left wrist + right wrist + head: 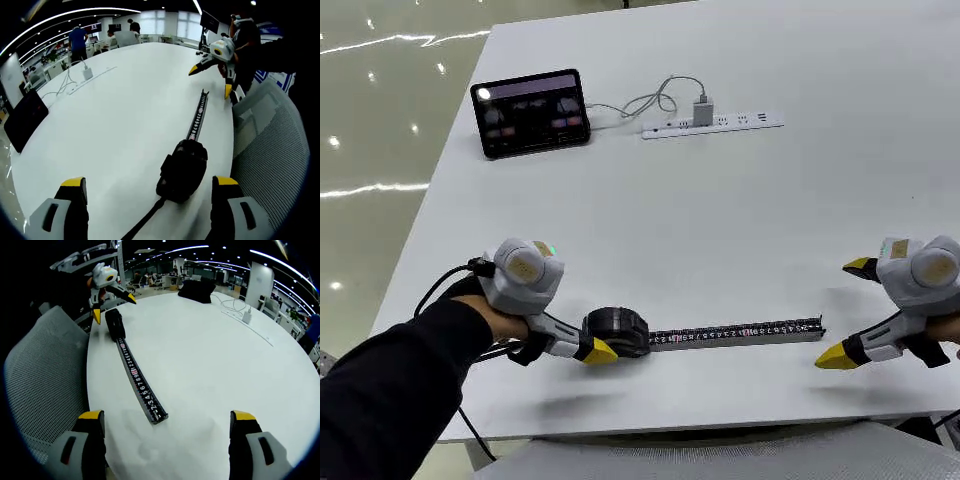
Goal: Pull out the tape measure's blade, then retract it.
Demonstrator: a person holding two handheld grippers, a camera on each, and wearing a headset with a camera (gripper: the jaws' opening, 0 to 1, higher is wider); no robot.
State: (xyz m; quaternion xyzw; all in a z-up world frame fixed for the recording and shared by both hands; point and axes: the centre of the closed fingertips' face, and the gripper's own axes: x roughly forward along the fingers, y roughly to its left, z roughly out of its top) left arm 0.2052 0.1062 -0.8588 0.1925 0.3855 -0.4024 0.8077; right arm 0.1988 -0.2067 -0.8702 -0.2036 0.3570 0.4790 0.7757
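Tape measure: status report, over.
Left gripper open, case between jaws. Right gripper open, off the blade. Blade out, flat on table. Nothing blocking.

A black tape measure [617,331] lies at 6 o'clock on a white table [720,230], its blade [735,333] drawn out toward 3 o'clock. The left gripper [592,343], reaching in from 8 o'clock, has a yellow jaw tip just beside the case. The right gripper [847,311] gapes wide just past the blade's end. A tablet [531,112] sits at 11 o'clock, a power strip [712,124] at 12.
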